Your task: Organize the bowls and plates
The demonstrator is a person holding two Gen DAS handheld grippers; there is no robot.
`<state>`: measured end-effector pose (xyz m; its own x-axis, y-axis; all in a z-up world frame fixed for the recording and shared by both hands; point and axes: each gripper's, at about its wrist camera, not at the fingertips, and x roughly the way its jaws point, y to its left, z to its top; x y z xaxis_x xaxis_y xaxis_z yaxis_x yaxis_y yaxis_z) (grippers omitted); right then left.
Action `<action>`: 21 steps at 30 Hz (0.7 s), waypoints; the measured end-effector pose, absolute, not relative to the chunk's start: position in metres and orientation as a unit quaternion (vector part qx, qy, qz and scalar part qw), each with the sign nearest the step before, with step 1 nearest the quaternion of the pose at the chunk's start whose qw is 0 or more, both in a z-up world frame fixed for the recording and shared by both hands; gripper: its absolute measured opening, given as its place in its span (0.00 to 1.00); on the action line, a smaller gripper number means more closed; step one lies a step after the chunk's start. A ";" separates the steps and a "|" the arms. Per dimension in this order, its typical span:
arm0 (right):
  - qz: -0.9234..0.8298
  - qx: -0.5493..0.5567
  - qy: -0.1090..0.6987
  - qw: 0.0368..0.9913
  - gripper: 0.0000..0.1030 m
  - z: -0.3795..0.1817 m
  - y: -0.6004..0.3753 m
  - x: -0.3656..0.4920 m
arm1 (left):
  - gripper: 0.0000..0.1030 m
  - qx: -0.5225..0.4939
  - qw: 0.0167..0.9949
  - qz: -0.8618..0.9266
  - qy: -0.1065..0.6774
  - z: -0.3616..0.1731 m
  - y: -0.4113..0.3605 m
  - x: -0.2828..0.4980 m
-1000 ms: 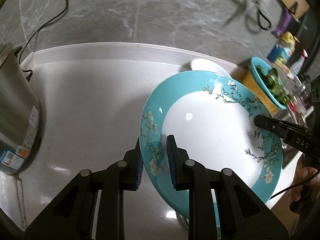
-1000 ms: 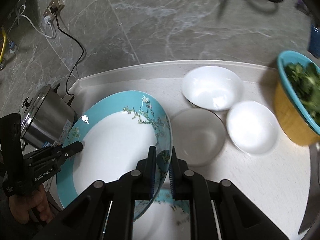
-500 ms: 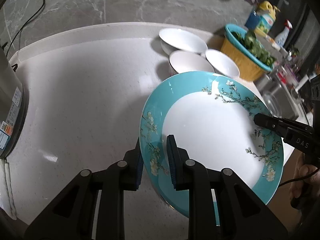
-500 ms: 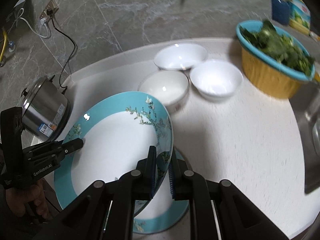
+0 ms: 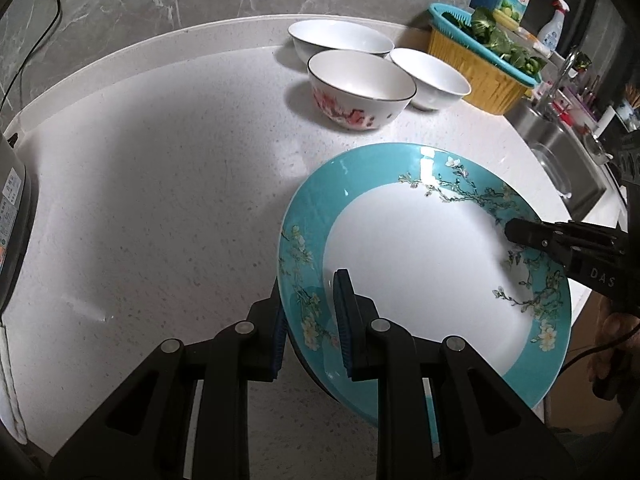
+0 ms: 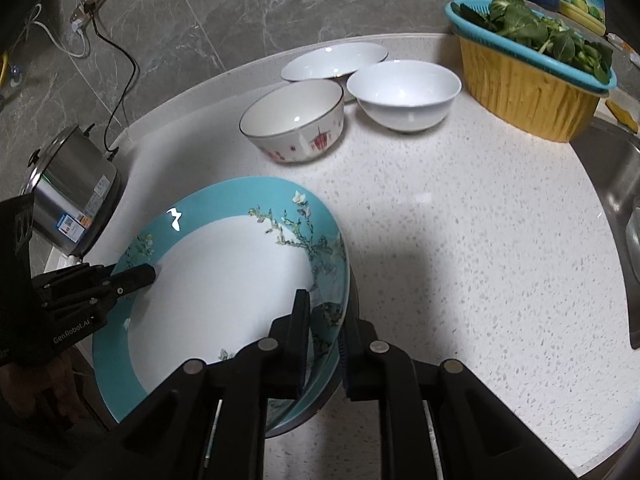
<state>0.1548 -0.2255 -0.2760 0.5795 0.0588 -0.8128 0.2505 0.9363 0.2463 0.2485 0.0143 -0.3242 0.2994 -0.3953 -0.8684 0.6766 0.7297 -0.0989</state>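
Note:
A teal-rimmed plate [image 5: 420, 264] [image 6: 224, 280] with a blossom pattern hangs tilted, low over the white counter [image 5: 160, 200] near its front edge. My left gripper [image 5: 310, 284] [image 6: 140, 276] is shut on its left rim. On the opposite rim my right gripper [image 6: 324, 308] [image 5: 516, 232] is shut too. A strip of a second teal plate [image 6: 280, 414] shows just beneath it. Farther back stand three bowls: a red-flowered one [image 5: 360, 84] [image 6: 292, 120], a plain white one [image 5: 430, 76] [image 6: 402, 88] and a wide shallow one [image 5: 340, 38] [image 6: 332, 60].
A yellow basket [image 5: 484, 68] [image 6: 528, 92] with a teal colander of greens stands right of the bowls. Beyond it lies a steel sink [image 5: 560, 152]. A steel pot [image 6: 72, 192] with its cord sits at the counter's left end. The grey marble wall rises behind.
Both grippers have carried the plate down towards the counter's front, over the second teal plate. The bowls and basket now show from a lower angle. Neither grip has changed.

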 end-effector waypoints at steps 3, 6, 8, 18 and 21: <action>-0.054 0.160 0.456 0.874 0.15 -0.279 -0.225 0.155 | 0.19 0.149 0.793 -0.336 0.486 -0.329 0.011 0.250; -0.055 0.143 0.455 0.877 0.15 -0.283 -0.224 0.154 | 0.19 0.152 0.793 -0.334 0.487 -0.333 0.010 0.250; -0.055 0.138 0.454 0.879 0.15 -0.284 -0.224 0.154 | 0.19 0.153 0.794 -0.333 0.485 -0.334 0.010 0.248; -0.053 0.105 0.453 0.884 0.18 -0.292 -0.216 0.149 | 0.20 0.164 0.797 -0.323 0.483 -0.340 0.010 0.244; -0.052 0.086 0.448 0.888 0.19 -0.291 -0.210 0.150 | 0.20 0.167 0.799 -0.311 0.486 -0.344 0.011 0.245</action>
